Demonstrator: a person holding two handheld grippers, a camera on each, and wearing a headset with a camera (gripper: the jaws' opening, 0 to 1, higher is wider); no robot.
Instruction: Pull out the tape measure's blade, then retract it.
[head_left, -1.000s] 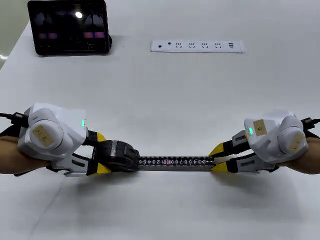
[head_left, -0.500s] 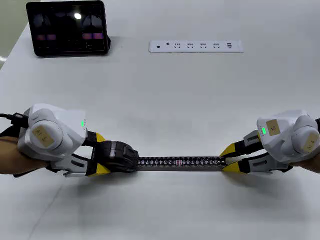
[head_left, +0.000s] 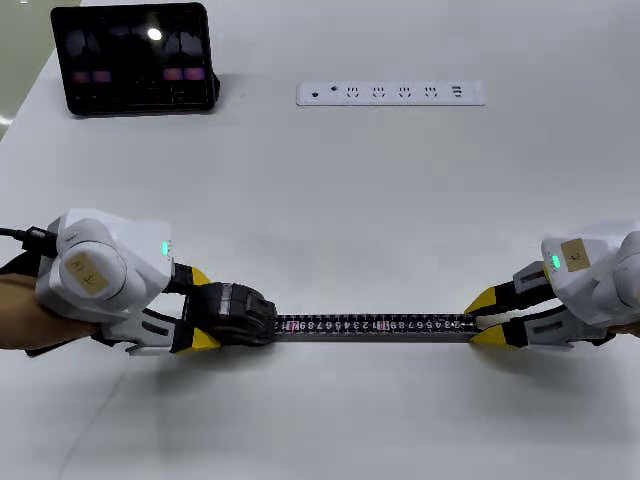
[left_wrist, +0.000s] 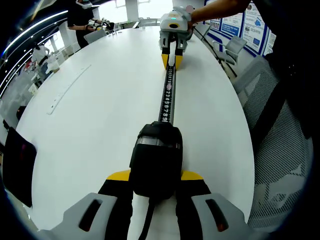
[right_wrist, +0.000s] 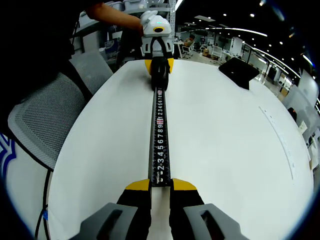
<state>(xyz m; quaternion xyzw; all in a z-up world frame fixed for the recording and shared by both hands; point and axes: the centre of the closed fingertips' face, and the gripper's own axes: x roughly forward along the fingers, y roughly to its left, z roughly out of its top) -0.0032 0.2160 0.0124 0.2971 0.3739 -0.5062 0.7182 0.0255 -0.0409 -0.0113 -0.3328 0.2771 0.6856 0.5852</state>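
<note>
The black tape measure case (head_left: 232, 314) sits low over the white table, with my left gripper (head_left: 200, 308) shut on it; up close the case (left_wrist: 156, 157) lies between the yellow-tipped jaws. Its dark numbered blade (head_left: 375, 325) runs out to the right, straight and just above the table. My right gripper (head_left: 487, 318) is shut on the blade's end, and the blade (right_wrist: 160, 145) leads away from those jaws toward the case (right_wrist: 160, 70). From the left gripper's side, the blade (left_wrist: 168, 92) stretches to the right gripper (left_wrist: 172, 57).
A dark tablet (head_left: 135, 55) stands at the far left of the table. A white power strip (head_left: 390, 93) lies at the back centre. Mesh office chairs (right_wrist: 45, 120) stand beside the table's near edge.
My right gripper has moved further right with the blade's end, drawing more blade out of the case. The left gripper and case have stayed put.
</note>
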